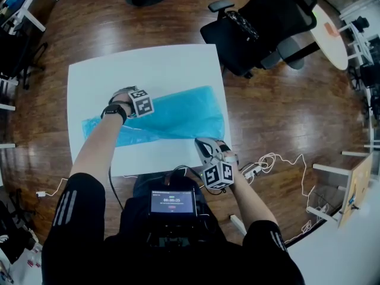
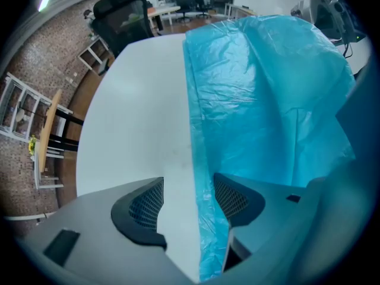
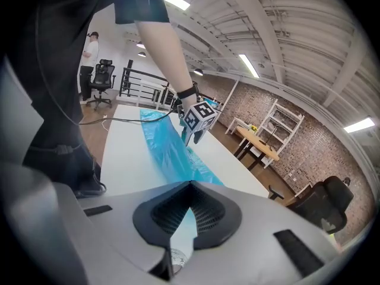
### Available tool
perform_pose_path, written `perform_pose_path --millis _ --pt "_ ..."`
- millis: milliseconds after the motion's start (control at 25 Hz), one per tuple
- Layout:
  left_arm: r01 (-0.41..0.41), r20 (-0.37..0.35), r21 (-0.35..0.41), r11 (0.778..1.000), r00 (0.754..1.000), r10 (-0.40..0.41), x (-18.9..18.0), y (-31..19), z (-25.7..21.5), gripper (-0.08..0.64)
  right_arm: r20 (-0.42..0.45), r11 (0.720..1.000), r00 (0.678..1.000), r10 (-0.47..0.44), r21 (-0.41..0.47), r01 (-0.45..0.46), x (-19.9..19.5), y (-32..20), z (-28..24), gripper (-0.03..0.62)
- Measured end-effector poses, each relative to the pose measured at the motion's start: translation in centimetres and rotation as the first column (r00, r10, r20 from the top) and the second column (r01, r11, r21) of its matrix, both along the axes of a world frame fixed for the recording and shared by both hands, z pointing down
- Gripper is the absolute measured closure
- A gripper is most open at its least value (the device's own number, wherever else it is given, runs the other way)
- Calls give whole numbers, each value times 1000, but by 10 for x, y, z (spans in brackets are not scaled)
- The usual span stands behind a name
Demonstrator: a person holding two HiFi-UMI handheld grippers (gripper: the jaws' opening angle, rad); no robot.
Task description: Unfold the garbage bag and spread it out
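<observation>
A blue garbage bag point(image 1: 172, 117) lies as a long strip across the white table point(image 1: 148, 70), still partly folded lengthwise. My left gripper point(image 1: 132, 103) points straight down at the bag's far edge near its left half. In the left gripper view the left gripper point(image 2: 189, 203) is open, and the bag's folded edge point(image 2: 205, 183) runs between the pads next to bare table. My right gripper point(image 1: 205, 147) is at the bag's near edge by the right end. Seen in the right gripper view, the right gripper point(image 3: 190, 189) is shut, with a thin sliver of blue film caught between the pads.
A black office chair point(image 1: 267, 22) stands beyond the table's far right corner. White cables point(image 1: 276, 159) trail on the wooden floor to the right. A round white table point(image 1: 329, 34) is farther right. A screen device point(image 1: 172, 202) hangs at the person's chest by the table's near edge.
</observation>
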State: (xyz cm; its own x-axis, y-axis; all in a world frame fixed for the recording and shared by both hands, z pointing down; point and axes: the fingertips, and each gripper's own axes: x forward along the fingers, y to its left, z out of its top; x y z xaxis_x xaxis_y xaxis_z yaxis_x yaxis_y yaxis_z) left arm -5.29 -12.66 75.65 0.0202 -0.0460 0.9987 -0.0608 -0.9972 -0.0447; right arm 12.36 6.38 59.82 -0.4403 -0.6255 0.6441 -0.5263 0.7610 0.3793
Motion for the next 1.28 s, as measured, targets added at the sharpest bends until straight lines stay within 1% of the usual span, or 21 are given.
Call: perform_pose_path --millis 80,240,400,480,640,720,800,880,1000,1080,1160,1240,1280 --pt "1 2 11 1000 1000 -1 1 -1 0 285 -29 1000 999 -15 0 15 0 8 8 574" --pt "8 8 35 999 1000 -8 0 0 1 285 -117 997 990 -73 9 75 -4 28 30 574" --pt "9 16 60 998 1000 -10 -2 -1 1 285 -225 990 965 -136 15 143 -7 40 52 572" --pt "8 21 74 997 1000 -10 -1 -2 1 285 -265 985 950 -166 9 175 -8 45 61 571" --pt "4 32 107 994 999 -8 0 -2 3 287 -320 973 920 -226 -23 231 -13 61 87 566" --pt "1 36 123 992 999 -6 0 -3 3 287 -343 968 906 -249 -54 246 -14 68 93 545" --pt "-1 42 138 990 999 -5 0 -3 1 287 -349 967 902 -255 -73 245 -13 74 97 545" --pt "-7 48 157 988 999 -1 -1 -3 1 287 -331 970 912 -242 -70 232 -12 77 95 545" --pt "-14 52 182 983 999 5 1 -3 1 294 -256 983 949 -183 -25 183 -8 70 74 543" --pt "-13 51 189 982 999 4 2 -2 2 304 -157 992 980 -121 14 125 -4 58 42 538" --pt "-8 48 193 981 999 -2 2 -2 2 305 -29 997 999 -46 55 48 4 36 -1 532" --pt "-2 44 196 981 999 -7 2 -1 2 307 92 997 995 23 77 -30 13 6 -52 532" --pt "-1 43 198 980 999 -8 1 -1 2 307 152 996 987 53 63 -64 17 -8 -75 531"
